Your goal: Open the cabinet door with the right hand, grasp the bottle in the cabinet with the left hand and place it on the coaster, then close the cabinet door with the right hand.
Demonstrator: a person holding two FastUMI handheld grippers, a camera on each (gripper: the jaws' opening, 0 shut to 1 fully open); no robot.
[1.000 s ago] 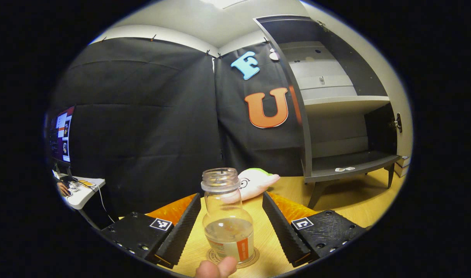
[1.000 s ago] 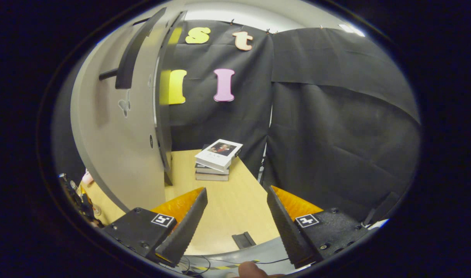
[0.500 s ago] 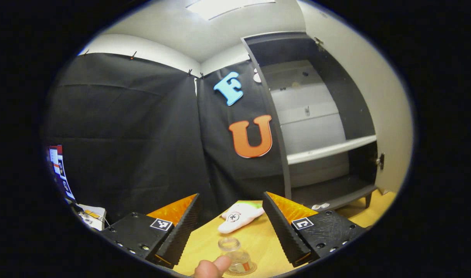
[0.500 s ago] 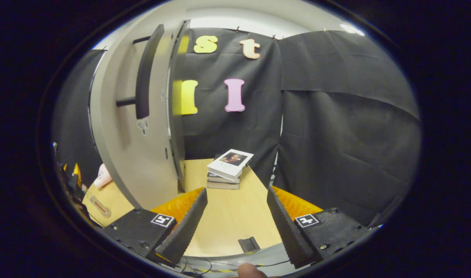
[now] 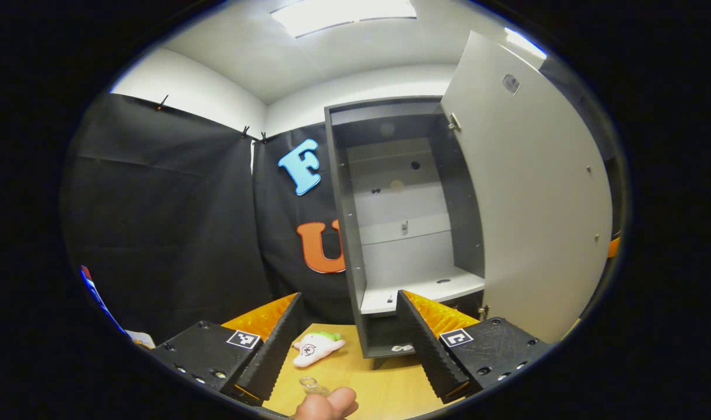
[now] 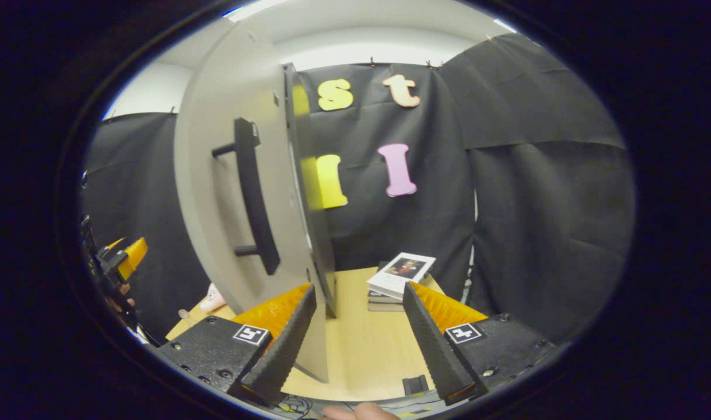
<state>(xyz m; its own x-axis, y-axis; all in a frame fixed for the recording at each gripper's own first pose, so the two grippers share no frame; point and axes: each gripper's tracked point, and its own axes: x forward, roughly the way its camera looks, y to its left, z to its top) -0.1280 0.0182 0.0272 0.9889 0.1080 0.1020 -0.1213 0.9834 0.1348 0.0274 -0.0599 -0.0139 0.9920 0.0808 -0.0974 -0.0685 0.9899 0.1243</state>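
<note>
Both the left gripper [image 5: 343, 344] and the right gripper [image 6: 355, 344] hang spread and empty, the bottle [image 5: 310, 383] standing on the table [image 5: 384, 385] (coaster unclear), the cabinet door [image 5: 536, 204] open.

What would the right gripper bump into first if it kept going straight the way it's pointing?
Probably the open cabinet door: its edge hangs just ahead of the right gripper, slightly toward its left finger. If it slipped past, the stack of books on the table comes next. Depth is hard to judge here.
</note>
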